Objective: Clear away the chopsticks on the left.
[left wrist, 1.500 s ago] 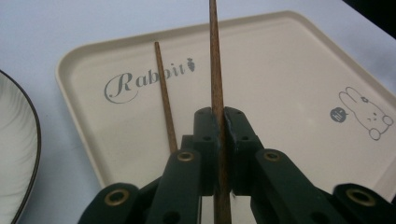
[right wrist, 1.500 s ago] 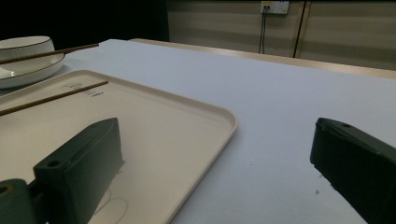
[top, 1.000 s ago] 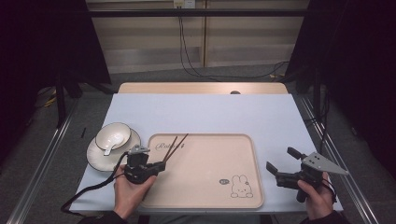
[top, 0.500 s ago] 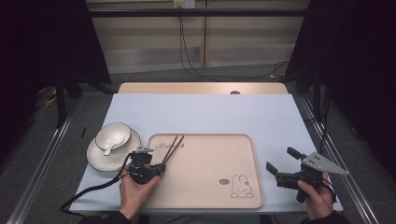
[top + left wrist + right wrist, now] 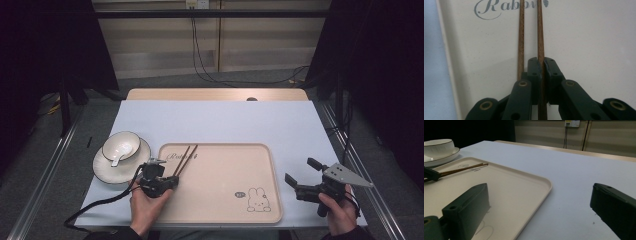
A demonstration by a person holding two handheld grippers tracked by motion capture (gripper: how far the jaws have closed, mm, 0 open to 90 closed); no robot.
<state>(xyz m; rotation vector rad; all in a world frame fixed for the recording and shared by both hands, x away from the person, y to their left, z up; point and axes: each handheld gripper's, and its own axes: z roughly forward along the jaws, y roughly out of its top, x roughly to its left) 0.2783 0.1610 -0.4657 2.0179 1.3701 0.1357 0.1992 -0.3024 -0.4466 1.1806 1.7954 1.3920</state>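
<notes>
Chopsticks (image 5: 184, 159), a dark wooden pair, lie on the left part of a cream tray (image 5: 260, 150), slanting from near-left to far-right beside grey lettering. At the near left, a person's left hand (image 5: 145, 207) holds the left tongs (image 5: 172, 180) at the near ends of the sticks. In the left gripper view these tongs (image 5: 542, 65) are pressed together on one chopstick (image 5: 539, 30), which runs between the two black tips; the other chopstick (image 5: 521, 40) lies free just to the left of them, parallel and close. A black cable trails from this tool toward the near left edge of the counter (image 5: 215, 120).

At the near right, the right hand (image 5: 340, 212) holds the right tongs (image 5: 304, 172) above the pale blue counter, just beyond the tray's right rim. Its two tips stand wide apart with nothing between them, and a grey three-cornered plate sits on top.

A small rabbit drawing marks the tray's near right part. Left of the tray, a white bowl (image 5: 121, 146) with a white spoon (image 5: 119, 156) in it rests on a white plate (image 5: 107, 172).
</notes>
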